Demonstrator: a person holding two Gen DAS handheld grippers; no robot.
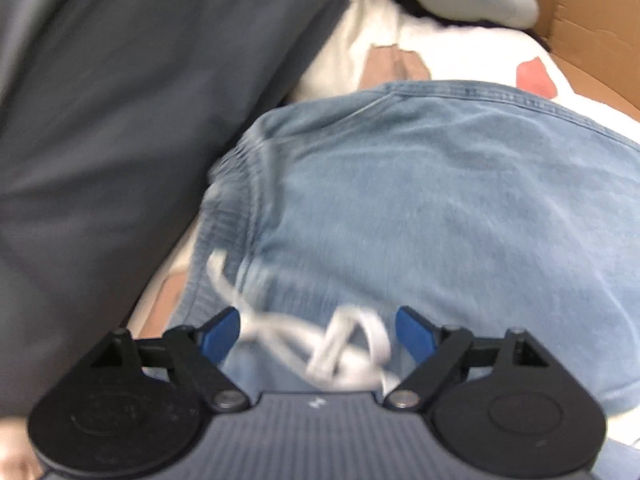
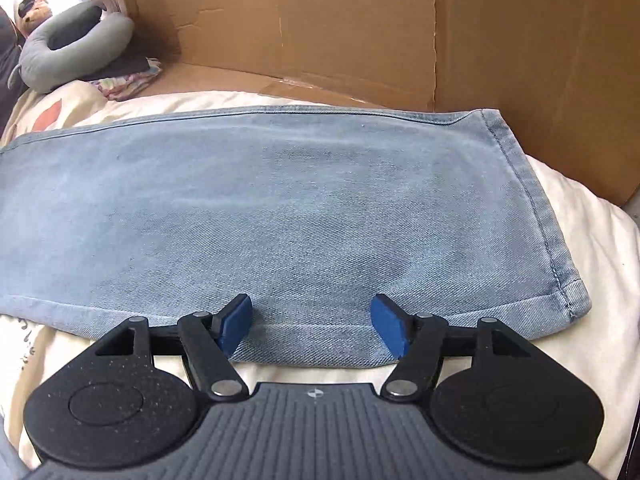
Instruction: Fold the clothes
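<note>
Light blue denim trousers (image 2: 280, 208) lie flat on a cream bedcover (image 2: 592, 240), legs stacked, hem at the right. My right gripper (image 2: 312, 328) is open just above the near edge of the leg, blue pads either side of the cloth. In the blurred left wrist view the waist end of the trousers (image 1: 420, 200) fills the frame, with a white drawstring (image 1: 340, 344) tangled between the blue pads. My left gripper (image 1: 318, 336) is open over that drawstring and holds nothing.
A dark grey garment (image 1: 120, 120) lies left of the waist. A cardboard wall (image 2: 400, 32) stands behind the bed. A grey neck pillow (image 2: 72, 48) and folded cloths (image 2: 128, 76) sit at the far left corner. The bedcover has red patches (image 1: 534, 76).
</note>
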